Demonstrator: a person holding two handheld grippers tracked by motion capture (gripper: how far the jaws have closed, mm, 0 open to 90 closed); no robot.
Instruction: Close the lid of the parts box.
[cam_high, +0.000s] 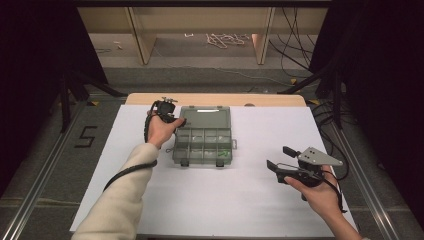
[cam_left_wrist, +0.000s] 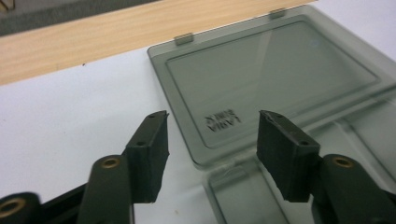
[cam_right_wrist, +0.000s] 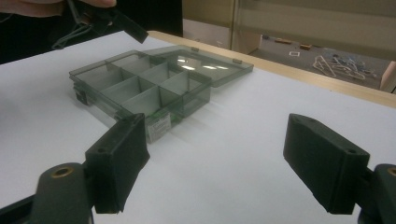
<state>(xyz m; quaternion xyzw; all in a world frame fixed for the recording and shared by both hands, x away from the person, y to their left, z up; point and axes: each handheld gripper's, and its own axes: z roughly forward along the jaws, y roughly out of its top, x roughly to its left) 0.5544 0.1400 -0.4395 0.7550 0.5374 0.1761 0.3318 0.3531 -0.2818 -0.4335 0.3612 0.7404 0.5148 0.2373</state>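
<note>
High view: grey box (cam_high: 204, 145) at mid-table on white sheet (cam_high: 235, 200), lid (cam_high: 205, 117) thrown back flat on far side, compartments open to above. Left gripper (cam_high: 175, 121) at box's far-left corner, just beside lid's left edge, held in left hand (cam_high: 159, 131); cream sleeve (cam_high: 120, 200) running in from near-left. Right gripper (cam_high: 280, 159) well apart from box, near-right on sheet, pointing left toward it, grey plate (cam_high: 320, 157) on top, right hand (cam_high: 320, 197) behind. Wooden table edge (cam_high: 215, 99) beyond sheet; cables (cam_high: 295, 40) on floor farther off.

Left gripper view: jaws partway apart, nothing pressed between pads; lid's near-left corner (cam_left_wrist: 205, 154) lying below gap, hinge line and a compartment's edge (cam_left_wrist: 243, 196) just near of it. Embossed lettering (cam_left_wrist: 223, 123) on lid, two small hinges (cam_left_wrist: 184, 38) at lid's far rim. Whether a pad touches lid: cannot tell.

Right gripper view: jaws wide, bare sheet between them, nothing held. Box (cam_right_wrist: 140, 88) ahead and to left, dividers plain, small label (cam_right_wrist: 159, 127) on near wall, lid (cam_right_wrist: 210, 65) flat beyond. Left gripper (cam_right_wrist: 123, 23) over box's far corner.
</note>
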